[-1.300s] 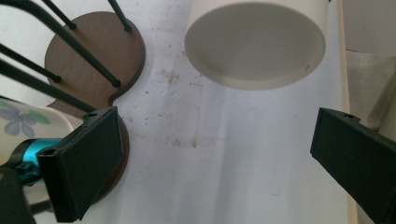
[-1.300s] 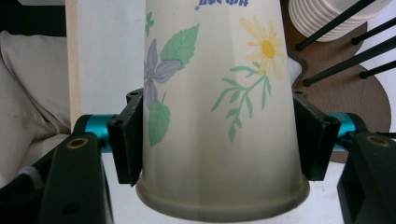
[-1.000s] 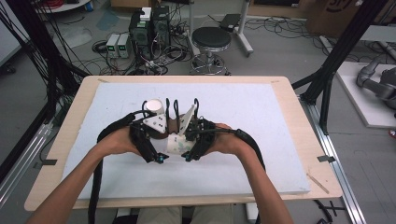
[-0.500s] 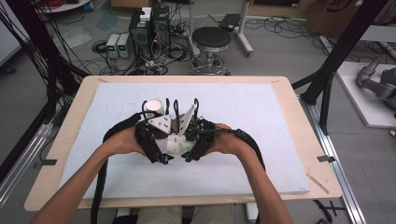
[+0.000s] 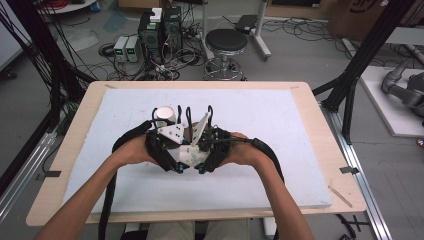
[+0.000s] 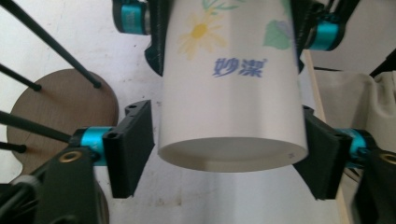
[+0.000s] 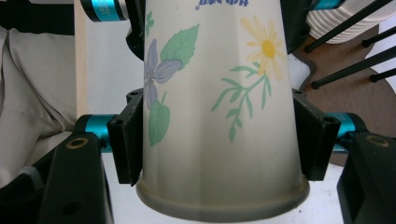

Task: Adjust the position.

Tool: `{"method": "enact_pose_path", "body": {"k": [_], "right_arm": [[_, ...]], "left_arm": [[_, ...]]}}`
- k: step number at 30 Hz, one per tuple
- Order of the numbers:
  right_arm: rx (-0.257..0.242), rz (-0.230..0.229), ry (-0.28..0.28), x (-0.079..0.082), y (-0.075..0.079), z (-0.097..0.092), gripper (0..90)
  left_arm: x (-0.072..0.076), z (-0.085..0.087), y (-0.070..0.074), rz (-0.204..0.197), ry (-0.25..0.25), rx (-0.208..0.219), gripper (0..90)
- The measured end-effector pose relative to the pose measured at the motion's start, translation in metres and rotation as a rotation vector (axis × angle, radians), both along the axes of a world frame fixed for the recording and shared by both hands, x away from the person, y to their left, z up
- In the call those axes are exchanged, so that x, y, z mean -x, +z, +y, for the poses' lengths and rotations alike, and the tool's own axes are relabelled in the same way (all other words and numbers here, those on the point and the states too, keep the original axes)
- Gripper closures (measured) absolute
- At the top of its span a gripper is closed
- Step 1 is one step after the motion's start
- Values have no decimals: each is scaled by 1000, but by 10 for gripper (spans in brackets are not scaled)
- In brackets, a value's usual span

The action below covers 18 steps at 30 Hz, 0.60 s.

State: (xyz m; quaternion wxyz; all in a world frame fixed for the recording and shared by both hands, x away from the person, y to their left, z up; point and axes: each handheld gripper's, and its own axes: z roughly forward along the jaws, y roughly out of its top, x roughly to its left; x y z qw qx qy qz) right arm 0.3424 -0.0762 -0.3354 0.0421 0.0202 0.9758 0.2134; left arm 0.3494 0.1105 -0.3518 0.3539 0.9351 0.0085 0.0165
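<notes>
Paper cup [image 7: 219, 116]: white, printed with a yellow daisy, a lilac flower, green leaves, blue lettering. Gripper jaws black with teal collars. Table [image 5: 320, 125] pale wood under a light blue-white pad [image 5: 280, 130]. Stool [image 5: 226, 41] black.

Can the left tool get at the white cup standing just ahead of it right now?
Probably not yet: the left tool is shut on the flowered cup, which the right tool also grips. The white cup stands close, with nothing between.

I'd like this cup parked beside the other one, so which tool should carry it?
Left, probably: the left tool grips the flowered cup near its base, and the other cup stands on the table just beyond that tool's side.
</notes>
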Motion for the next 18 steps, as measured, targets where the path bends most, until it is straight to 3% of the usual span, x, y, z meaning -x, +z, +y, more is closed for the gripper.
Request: {"method": "enact_pose_path", "body": {"k": [4, 18], "right_arm": [[2, 0, -3, -1, 0, 0, 314], [0, 6, 6, -2, -2, 0, 288]], "left_arm": [[1, 0, 0, -2, -14, 1, 347], [2, 1, 0, -5, -19, -5, 365]]}}
